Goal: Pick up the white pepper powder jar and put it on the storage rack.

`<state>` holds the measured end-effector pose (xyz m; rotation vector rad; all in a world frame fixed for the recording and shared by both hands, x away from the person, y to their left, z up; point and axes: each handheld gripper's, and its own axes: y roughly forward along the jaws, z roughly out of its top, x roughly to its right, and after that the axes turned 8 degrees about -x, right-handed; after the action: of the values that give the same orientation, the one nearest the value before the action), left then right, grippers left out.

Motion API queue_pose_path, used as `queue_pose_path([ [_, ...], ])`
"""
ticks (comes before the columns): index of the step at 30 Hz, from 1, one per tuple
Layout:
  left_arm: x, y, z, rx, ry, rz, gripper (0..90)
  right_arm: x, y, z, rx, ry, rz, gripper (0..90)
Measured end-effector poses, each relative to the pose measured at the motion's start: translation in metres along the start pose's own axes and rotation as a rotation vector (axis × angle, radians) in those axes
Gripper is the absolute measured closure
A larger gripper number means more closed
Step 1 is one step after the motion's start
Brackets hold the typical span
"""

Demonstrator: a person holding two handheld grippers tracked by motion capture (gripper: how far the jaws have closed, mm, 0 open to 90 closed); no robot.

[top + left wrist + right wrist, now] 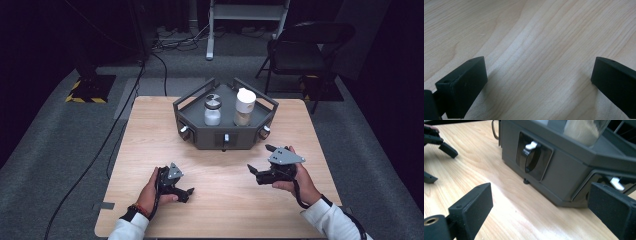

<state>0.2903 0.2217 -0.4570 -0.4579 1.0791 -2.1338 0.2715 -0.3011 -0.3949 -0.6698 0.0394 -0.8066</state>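
Two jars (212,111) stood untouched in the grey tray (200,134) at the table's far side; the left gripper (184,192) and right gripper (260,160) hung released, empty, nothing begun.

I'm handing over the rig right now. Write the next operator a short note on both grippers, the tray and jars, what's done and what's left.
Left gripper: open, holding nothing, low over the table near the front left.
Right gripper: open, holding nothing, pointed at the grey tray and its front levers.
The clear jar and the white-lidded jar stand upright side by side in the tray, both untouched.
Done: nothing visible yet. Left: likely the whole handling of the tray or jars.
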Motion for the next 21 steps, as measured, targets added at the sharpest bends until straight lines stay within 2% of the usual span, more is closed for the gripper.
queue_pose_path([
  [11,0.000,0.000,0.000,0.000,0.000,0.000,0.0,-0.003,0.005,-0.011,-0.058,-0.020,0.018,6.1],
  [21,0.000,0.000,0.000,0.000,0.000,0.000,0.0,-0.006,0.011,-0.018,-0.097,-0.049,0.011,6.1],
])
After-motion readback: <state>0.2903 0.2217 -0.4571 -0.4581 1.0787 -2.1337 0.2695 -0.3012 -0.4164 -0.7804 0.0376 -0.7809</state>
